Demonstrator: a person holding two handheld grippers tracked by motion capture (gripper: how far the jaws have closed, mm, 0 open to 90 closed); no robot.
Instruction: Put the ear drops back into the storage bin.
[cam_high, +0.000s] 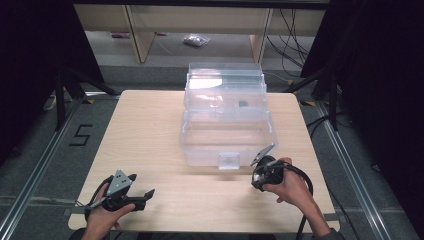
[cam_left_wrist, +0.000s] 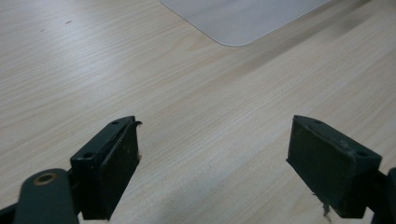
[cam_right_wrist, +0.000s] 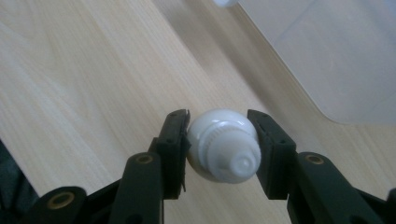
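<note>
A small white bottle (cam_right_wrist: 224, 149) with a ribbed cap is clamped between the pads of my right gripper (cam_right_wrist: 218, 116), its cap end facing the camera, just above the wooden table. In the high view my right gripper (cam_high: 262, 170) sits by the front right corner of a clear plastic box (cam_high: 227, 125). The box's lid stands open behind it. My left gripper (cam_high: 141, 185) rests near the table's front left with its jaws wide apart. In the left gripper view my left gripper (cam_left_wrist: 212, 135) has only bare wood between its fingers.
The light wooden table (cam_high: 150, 130) has free room left of the box and along its front edge. A small dark item (cam_high: 243, 104) lies in the box's upper part. The box's clear corner (cam_right_wrist: 336, 56) lies close beyond the bottle. Shelving stands behind the table.
</note>
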